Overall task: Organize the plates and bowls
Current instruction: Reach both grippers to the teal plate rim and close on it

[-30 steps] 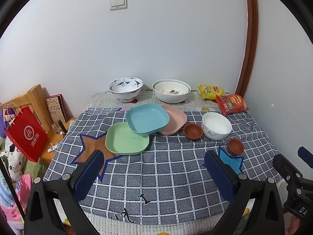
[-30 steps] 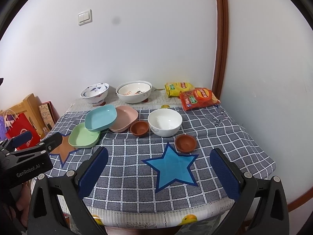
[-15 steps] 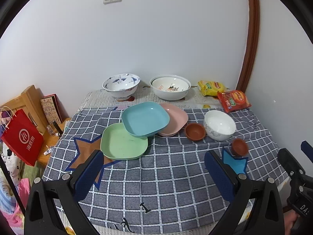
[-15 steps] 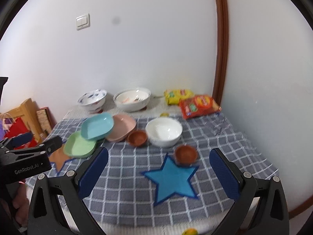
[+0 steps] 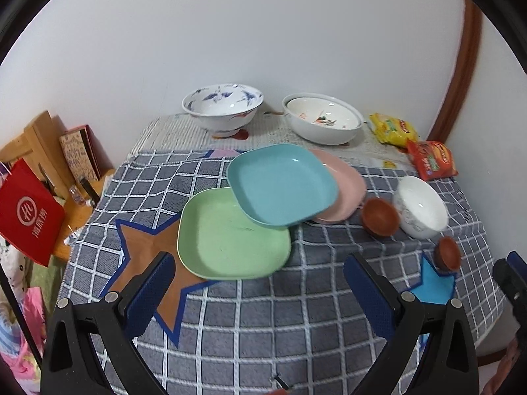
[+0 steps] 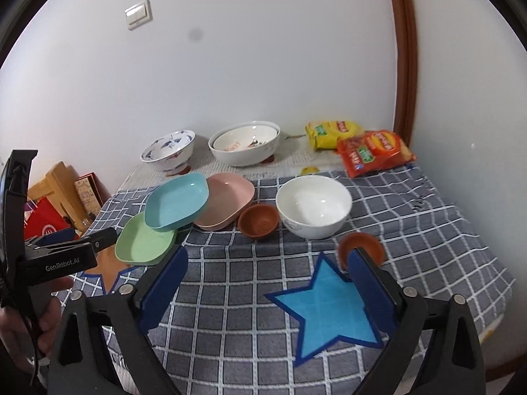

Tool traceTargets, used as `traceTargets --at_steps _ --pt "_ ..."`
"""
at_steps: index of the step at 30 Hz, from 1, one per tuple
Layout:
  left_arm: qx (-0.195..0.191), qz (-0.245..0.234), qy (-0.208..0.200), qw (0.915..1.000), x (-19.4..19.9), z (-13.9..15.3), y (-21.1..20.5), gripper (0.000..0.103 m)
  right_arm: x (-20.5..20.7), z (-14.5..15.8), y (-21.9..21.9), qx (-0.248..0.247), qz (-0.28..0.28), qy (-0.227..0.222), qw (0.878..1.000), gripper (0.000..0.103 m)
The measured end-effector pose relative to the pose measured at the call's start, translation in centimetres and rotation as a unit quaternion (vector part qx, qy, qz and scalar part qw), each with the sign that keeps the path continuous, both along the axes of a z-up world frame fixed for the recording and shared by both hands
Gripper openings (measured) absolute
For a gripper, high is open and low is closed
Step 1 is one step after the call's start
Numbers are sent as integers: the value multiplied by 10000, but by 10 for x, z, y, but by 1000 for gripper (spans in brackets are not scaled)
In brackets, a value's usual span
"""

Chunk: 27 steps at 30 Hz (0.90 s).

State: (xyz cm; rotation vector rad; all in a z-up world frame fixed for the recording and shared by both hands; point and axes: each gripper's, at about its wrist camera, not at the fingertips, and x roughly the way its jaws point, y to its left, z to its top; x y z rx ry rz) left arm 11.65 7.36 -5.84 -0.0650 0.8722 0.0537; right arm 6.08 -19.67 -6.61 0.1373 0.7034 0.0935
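A green plate [image 5: 232, 235] lies on the checked cloth. A blue plate [image 5: 281, 184] leans over its far edge and over a pink plate [image 5: 346, 184]. Right of them stand a brown cup [image 5: 380, 215], a white bowl [image 5: 421, 202] and a second brown cup [image 5: 446, 253]. My left gripper [image 5: 260, 291] is open and empty, just in front of the green plate. My right gripper [image 6: 268, 281] is open and empty above the cloth, its right finger in front of the near brown cup [image 6: 360, 247]. The plates [image 6: 176, 202] and white bowl [image 6: 313, 205] lie beyond it.
A blue-patterned bowl [image 5: 222, 105] and a large white bowl [image 5: 324, 121] stand at the back by the wall. Two snack bags [image 5: 431, 159] lie at the back right. A red bag [image 5: 28, 205] and wooden shelf stand left of the table. A blue star [image 6: 332, 304] marks the cloth.
Both grippers have moved forward and lower toward the table. The dishes have not moved. Both stay open.
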Motion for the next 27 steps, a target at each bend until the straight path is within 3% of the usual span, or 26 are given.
traceTargets --at_steps 4,10,16,22,27 --pt "37 141 31 9999 25 -12 15 97 26 -5 1 197 21 78 9998 91" --pt "130 330 68 9993 60 -20 34 97 69 -10 18 -11 -9 104 9999 91" --pt "-99 422 222 9988 98 -35 51 97 108 -28 48 -185 168 185 9995 91" --pt "114 259 137 9995 130 -49 49 96 140 -49 74 -256 365 272 9986 83" --pt "-70 206 258 9994 154 -63 52 89 164 -68 90 -236 535 448 9973 74"
